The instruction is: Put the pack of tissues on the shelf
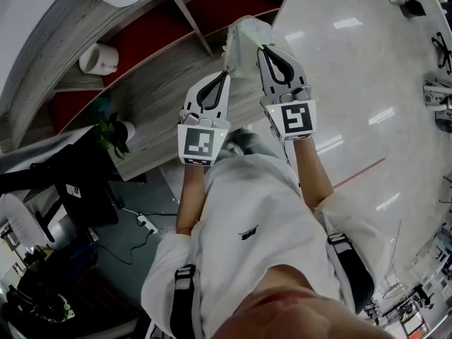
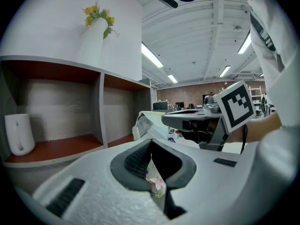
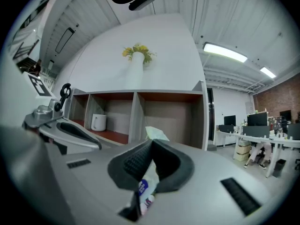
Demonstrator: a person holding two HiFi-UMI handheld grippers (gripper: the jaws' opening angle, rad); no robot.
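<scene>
The pack of tissues (image 1: pixel 247 42), in a pale greenish plastic wrapper, hangs in the air between my two grippers, in front of the grey wooden shelf (image 1: pixel 152 83). My left gripper (image 1: pixel 225 73) is shut on the pack's near left edge. My right gripper (image 1: pixel 262 48) is shut on its right side. In the left gripper view, crumpled wrapper (image 2: pixel 155 182) shows between the closed jaws, and the pack (image 2: pixel 146 123) bulges beyond them. The right gripper view shows printed wrapper (image 3: pixel 145 190) pinched in the jaws and a pack corner (image 3: pixel 156 133) poking above, with the open shelf compartments (image 3: pixel 164 116) straight ahead.
A white jug (image 2: pixel 19 134) stands in the left shelf compartment. A white vase with yellow flowers (image 3: pixel 136 62) sits on the shelf top. Upright dividers (image 2: pixel 99 108) split the red-floored compartments. Desks and monitors (image 3: pixel 255 125) lie far right; a black chair (image 1: pixel 78 182) stands left.
</scene>
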